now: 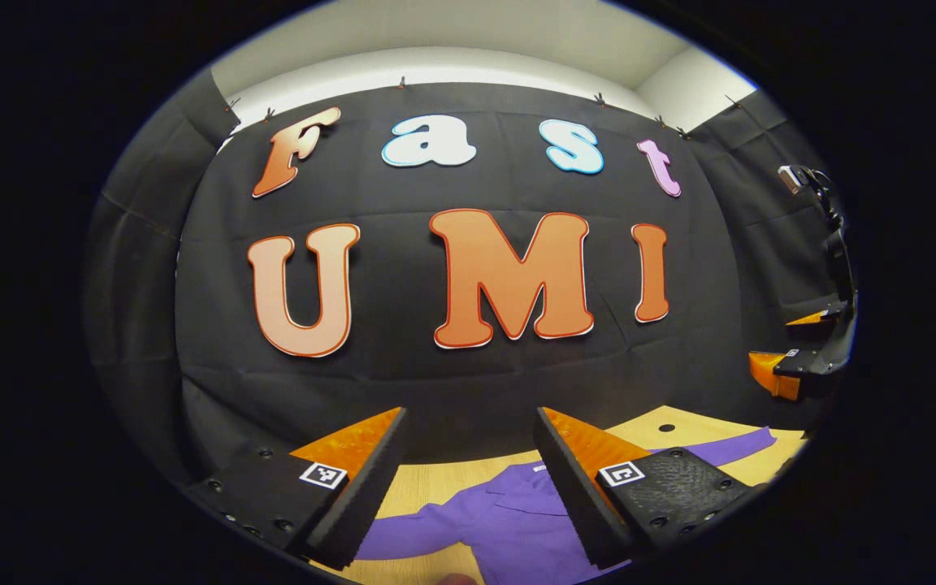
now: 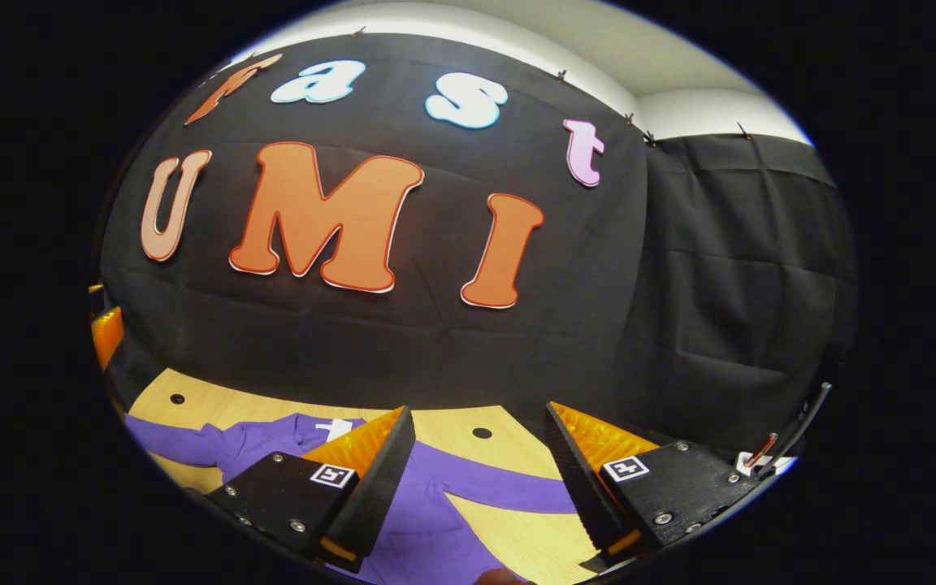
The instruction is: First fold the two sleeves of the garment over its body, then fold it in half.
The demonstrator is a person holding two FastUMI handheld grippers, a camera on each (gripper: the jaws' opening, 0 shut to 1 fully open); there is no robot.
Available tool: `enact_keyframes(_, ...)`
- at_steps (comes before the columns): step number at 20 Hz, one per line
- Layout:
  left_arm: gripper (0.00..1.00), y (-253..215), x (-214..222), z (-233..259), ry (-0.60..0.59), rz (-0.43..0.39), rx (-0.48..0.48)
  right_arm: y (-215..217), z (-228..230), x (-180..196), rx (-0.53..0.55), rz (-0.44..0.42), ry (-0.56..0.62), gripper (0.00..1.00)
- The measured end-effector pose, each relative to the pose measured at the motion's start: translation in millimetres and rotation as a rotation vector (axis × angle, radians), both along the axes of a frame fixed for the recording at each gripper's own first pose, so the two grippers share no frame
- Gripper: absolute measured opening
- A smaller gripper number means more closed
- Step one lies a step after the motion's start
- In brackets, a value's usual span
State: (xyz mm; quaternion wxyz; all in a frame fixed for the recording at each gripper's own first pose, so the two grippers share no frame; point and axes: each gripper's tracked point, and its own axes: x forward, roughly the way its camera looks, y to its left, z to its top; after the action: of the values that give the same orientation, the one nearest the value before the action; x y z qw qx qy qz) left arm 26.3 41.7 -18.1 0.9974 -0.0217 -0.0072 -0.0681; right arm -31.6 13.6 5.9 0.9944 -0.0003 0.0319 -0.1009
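Purple garment [image 1: 517, 520] spread flat on the wooden table [image 1: 435, 479], sleeves out to either side. Left gripper [image 1: 468, 479] held above it, fingers spread and empty, garment body below the gap. Right gripper [image 2: 476, 479], fingers likewise spread and empty, held above one sleeve [image 2: 509, 487].

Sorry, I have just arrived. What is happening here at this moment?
A person holds a two-finger gripper in each hand above a light wooden table. A purple long-sleeved garment lies flat on it, with both sleeves spread out to the sides, so no sleeve is folded yet. The left gripper and the right gripper are both open, raised above the garment and holding nothing. The folding has not begun.
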Motion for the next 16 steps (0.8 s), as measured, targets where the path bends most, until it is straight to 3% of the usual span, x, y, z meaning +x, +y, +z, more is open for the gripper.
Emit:
enact_keyframes(7, 0.96, -39, 5, 5, 0.008, 0.078, 0.018, -78, -40, 30, 0.007, -0.039, 0.056, 0.95)
enact_keyframes(12, 1.00, -80, 8, 13, 0.013, 0.138, 0.051, -143, -87, 58, 0.045, -0.060, 0.140, 0.95)
enact_keyframes(16, 0.96, -107, 8, 11, 0.037, 0.200, 0.070, -192, -131, 79, 0.048, -0.078, 0.200, 0.95)
